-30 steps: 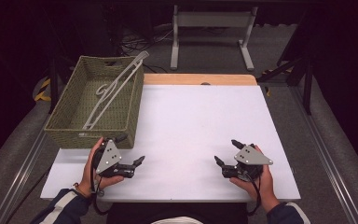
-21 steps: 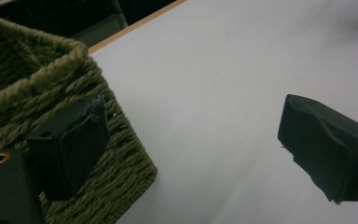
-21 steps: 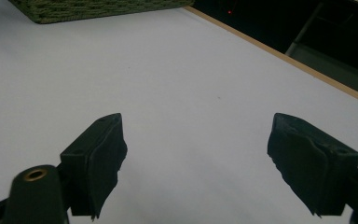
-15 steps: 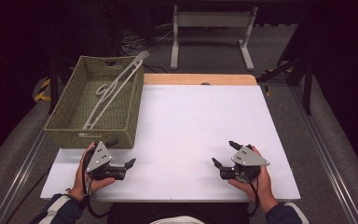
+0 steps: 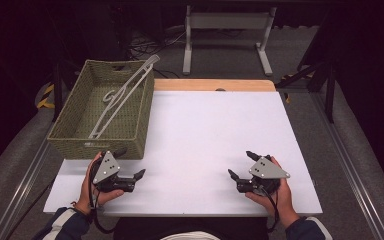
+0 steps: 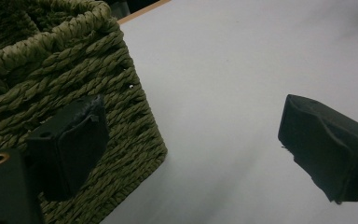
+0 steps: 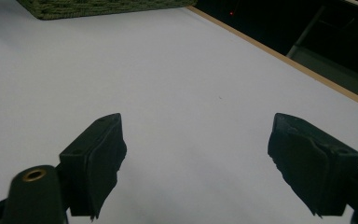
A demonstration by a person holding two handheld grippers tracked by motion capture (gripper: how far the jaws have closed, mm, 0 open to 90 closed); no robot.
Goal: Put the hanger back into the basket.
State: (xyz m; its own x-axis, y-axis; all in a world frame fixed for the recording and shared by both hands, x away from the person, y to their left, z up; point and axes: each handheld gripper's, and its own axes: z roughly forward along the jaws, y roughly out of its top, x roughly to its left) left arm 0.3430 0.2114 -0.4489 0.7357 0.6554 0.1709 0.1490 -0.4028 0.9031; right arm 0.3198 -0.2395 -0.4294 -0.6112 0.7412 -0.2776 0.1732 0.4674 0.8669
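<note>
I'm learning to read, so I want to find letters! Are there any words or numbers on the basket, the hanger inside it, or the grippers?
None can be read: the basket is plain weave, the hanger is bare, and the left gripper and right gripper carry no readable marks.

spread fingers [image 6: 70, 147] beside basket [image 6: 65, 70]
</note>
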